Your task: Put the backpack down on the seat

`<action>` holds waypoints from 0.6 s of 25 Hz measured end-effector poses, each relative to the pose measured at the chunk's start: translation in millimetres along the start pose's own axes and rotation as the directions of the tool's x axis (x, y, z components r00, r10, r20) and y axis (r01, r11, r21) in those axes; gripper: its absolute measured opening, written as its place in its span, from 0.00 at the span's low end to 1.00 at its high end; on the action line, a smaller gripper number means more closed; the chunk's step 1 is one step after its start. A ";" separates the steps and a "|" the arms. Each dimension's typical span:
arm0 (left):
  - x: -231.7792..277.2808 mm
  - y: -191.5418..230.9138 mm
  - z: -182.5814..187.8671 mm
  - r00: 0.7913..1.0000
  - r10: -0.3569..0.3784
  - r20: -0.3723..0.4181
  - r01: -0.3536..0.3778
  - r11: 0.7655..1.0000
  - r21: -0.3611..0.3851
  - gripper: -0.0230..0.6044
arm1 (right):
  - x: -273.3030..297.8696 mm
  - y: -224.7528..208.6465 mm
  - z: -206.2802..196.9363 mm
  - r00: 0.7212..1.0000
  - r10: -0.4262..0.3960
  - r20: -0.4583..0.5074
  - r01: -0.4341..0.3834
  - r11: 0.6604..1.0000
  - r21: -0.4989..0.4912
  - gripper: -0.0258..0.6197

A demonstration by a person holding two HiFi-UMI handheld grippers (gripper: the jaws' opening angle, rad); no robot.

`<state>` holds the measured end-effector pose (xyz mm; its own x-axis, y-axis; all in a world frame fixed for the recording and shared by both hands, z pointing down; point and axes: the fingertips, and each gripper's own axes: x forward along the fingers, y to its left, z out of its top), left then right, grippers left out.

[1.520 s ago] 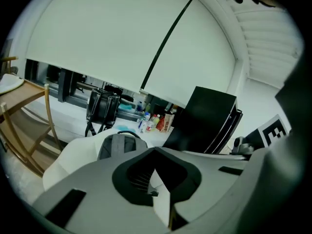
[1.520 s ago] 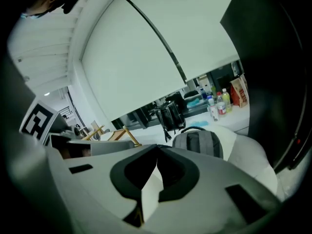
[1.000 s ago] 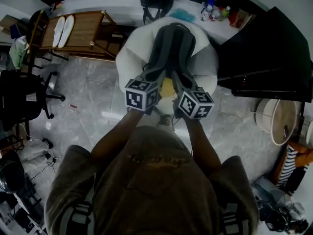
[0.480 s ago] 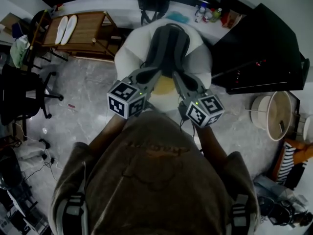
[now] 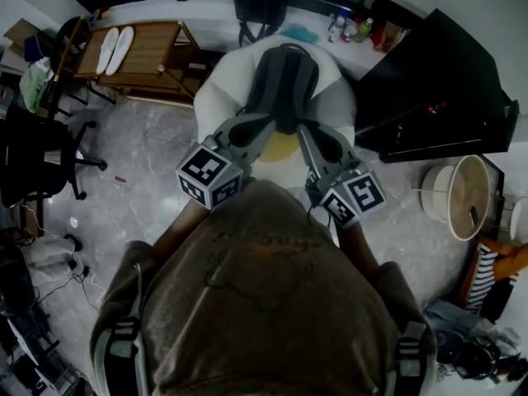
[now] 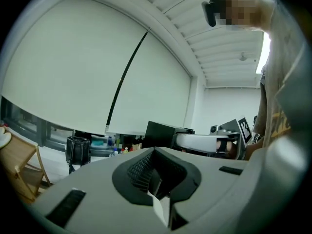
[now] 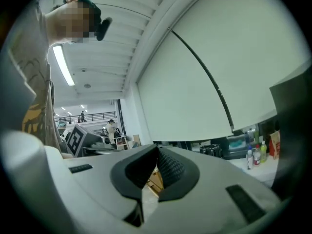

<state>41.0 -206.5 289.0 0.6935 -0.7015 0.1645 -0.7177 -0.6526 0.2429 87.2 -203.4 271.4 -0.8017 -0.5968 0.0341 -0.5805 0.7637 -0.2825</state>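
A grey backpack lies upright against the back of a round white seat, with a yellow patch showing at its lower end. My left gripper and right gripper are held close to the person's chest, their tips near the seat's front edge and clear of the backpack. In the left gripper view the jaws are shut with nothing between them and tilt up toward a window blind. The right gripper is shut and empty too.
A wooden table holding two white insoles stands at the back left. At the far left is a black office chair. A black cabinet fills the right, with a round basket beside it. Bottles line the sill.
Both grippers have drawn back from the backpack's lower end toward the person's body and moved apart. The backpack stays on the seat.
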 end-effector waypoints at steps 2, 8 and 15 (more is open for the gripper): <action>4.2 -1.9 1.6 1.000 -0.003 0.006 0.003 1.000 0.000 0.04 | -0.7 -2.1 1.1 1.000 -0.005 0.000 0.005 1.000 0.001 0.04; 10.2 -3.8 1.5 1.000 -0.006 0.009 0.006 1.000 0.005 0.04 | 1.2 -4.2 -0.5 1.000 -0.020 0.001 0.020 1.000 0.006 0.04; 7.2 -0.2 4.3 1.000 0.014 0.020 -0.014 1.000 -0.003 0.04 | 5.9 -3.2 1.0 1.000 -0.009 0.008 0.009 1.000 0.000 0.04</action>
<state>45.9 -212.7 286.1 0.6822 -0.7159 0.1487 -0.7269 -0.6421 0.2434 84.4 -209.6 271.5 -0.7953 -0.6055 0.0285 -0.5874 0.7583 -0.2826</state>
